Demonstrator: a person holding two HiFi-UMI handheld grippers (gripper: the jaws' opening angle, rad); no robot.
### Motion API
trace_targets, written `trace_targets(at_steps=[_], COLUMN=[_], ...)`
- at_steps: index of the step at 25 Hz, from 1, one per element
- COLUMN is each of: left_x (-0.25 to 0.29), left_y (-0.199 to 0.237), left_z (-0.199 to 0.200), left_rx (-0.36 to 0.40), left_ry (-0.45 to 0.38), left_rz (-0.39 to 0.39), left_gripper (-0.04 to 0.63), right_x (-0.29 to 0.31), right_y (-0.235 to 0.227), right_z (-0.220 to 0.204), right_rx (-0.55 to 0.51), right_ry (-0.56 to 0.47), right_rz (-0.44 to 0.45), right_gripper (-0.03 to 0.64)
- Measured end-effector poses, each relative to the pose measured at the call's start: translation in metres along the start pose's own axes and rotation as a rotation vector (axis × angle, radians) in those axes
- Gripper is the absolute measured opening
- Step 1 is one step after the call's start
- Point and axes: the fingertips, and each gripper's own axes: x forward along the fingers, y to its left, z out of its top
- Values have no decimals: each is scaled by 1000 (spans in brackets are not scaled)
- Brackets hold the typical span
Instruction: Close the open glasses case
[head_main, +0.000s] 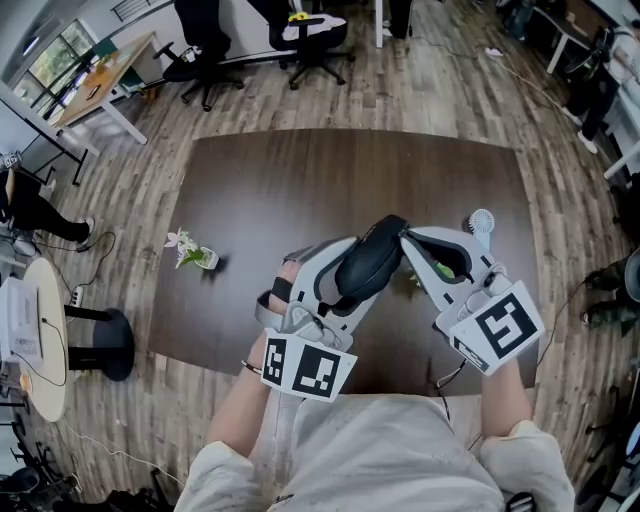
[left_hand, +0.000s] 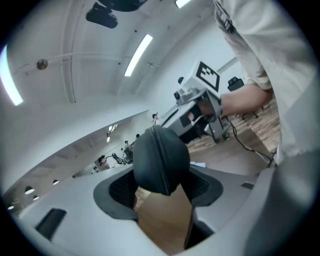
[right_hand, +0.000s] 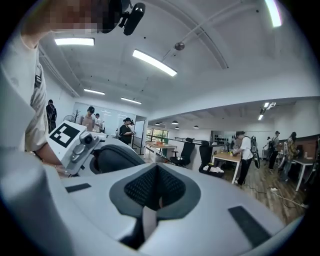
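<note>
Holds the case in the left gripper, raised clear of the table, above its near edge and roughly midway along it. Grips it across the width: jaws fairly far apart, a pad pressed on each dark flank, the rounded end sticking out past the tips. Shows, in the left gripper view, a thin seam running over that end, with the two halves seeming to meet along it; cannot tell whether fully latched. Points the case up and to the right in the head view.

Sets the right gripper just beside the case's far end, jaws pressed together with nothing between them, pads meeting in the right gripper view. Cannot tell whether its tip touches the case. Angles both grippers toward each other, so that each appears in the other's view.

Has on the table a small white fan just beyond the right gripper and a small flower well off to the left, both apart from the case. Stands over a wood floor, with chairs beyond the table's far edge.
</note>
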Motion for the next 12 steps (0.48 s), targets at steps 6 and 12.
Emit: trace_targets(at_steps=[6, 12], left_x=[-2, -8], left_y=[0, 13], left_z=[19, 47], left_rx=[-49, -115], left_ry=[-101, -270], left_rz=[51, 134], left_gripper=[279, 272], right_x=[-9, -6], right_y=[-2, 5], right_z=[10, 5], right_rx=[201, 308], right_ry=[-106, -135], right_rz=[69, 134], right_gripper=[3, 0])
